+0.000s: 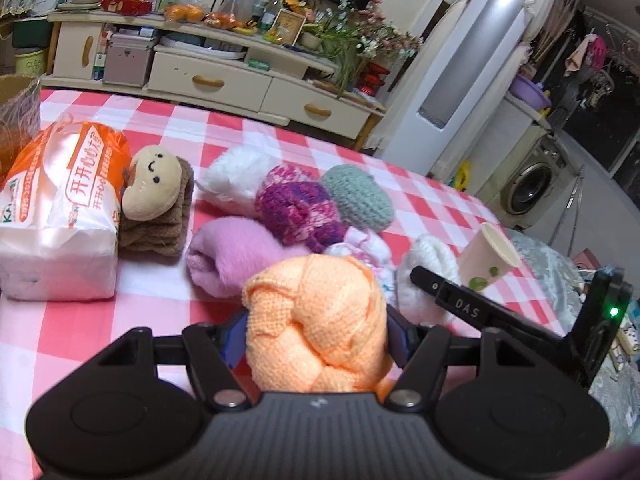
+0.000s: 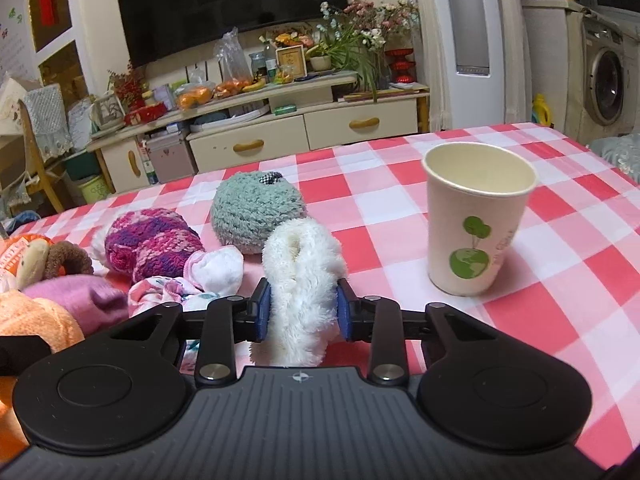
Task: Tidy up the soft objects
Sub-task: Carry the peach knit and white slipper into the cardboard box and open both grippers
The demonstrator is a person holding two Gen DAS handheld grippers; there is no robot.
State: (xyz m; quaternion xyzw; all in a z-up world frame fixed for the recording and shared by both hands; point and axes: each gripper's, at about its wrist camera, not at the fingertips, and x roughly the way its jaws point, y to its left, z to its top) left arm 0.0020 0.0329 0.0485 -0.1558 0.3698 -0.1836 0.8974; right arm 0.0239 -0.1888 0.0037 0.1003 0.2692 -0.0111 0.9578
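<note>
1. The orange knit bundle [image 1: 316, 320] sits squeezed between the left gripper's [image 1: 316, 334] blue pads, above the checked cloth [image 1: 80, 320].
2. The right gripper [image 2: 304, 308] pinches the fluffy white sock [image 2: 302, 276].
3. A paper cup [image 2: 474, 220] stands near it on the right.

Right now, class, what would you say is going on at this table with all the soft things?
A person is sorting soft items with two handheld grippers. The left gripper has its jaws closed on an orange knitted bundle; the right gripper grips a fluffy white piece. Other knitted and fleecy items lie in a loose cluster on the checked tablecloth, beside an upright paper cup.
</note>
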